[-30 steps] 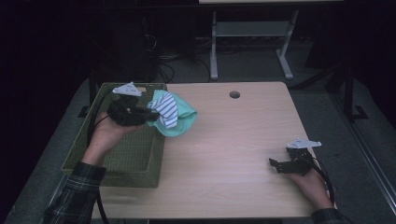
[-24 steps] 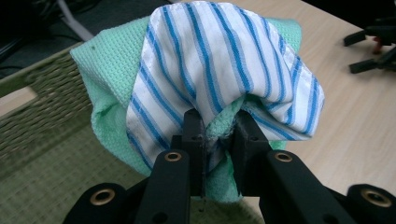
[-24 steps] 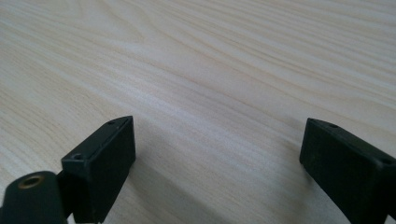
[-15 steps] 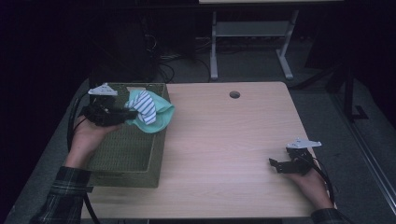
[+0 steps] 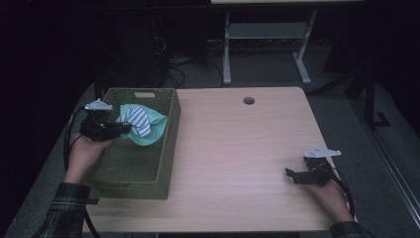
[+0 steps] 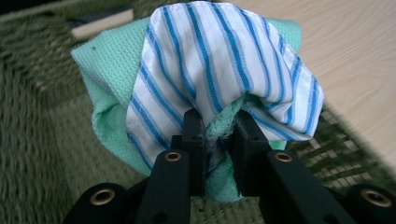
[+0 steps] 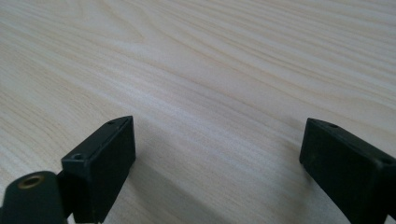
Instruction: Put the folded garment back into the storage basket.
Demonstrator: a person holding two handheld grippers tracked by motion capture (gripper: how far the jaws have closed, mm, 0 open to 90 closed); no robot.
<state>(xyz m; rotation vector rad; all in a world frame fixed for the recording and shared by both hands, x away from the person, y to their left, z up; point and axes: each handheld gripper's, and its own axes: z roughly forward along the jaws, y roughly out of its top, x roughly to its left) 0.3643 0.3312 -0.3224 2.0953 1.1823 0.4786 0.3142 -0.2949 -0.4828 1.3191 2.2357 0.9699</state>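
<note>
A dim room surrounds a pale wooden table (image 5: 237, 163), with a white-framed stand and loose cables on the floor behind its far edge. A green woven basket (image 5: 168, 144) sits at the table's left edge, its open top facing up so that laundry can be dropped straight in.

The left gripper (image 5: 118, 130) hangs over the basket's far half, its jaws pinched nearly together on a bunched bundle: a blue-and-white striped cloth (image 6: 219, 70) wrapped over a mint-green waffle-weave towel (image 6: 109, 60). In the left gripper view the fabric is gathered into the narrow gap between the jaws, so the two pieces travel as one lump rather than trailing over the rim. The bundle hangs inside the basket's walls, above the woven bottom near the far right corner; whether it already rests on the weave cannot be told. This looks like the placing step, with only the release left.

The right gripper (image 5: 293, 174) rests near the table's right edge, toward the near corner, well apart from the basket. Its jaws stand wide apart with nothing but bare wood between them, apparently parked out of the way while the left hand works.

A round cable hole (image 5: 248, 100) lies near the far edge.
</note>
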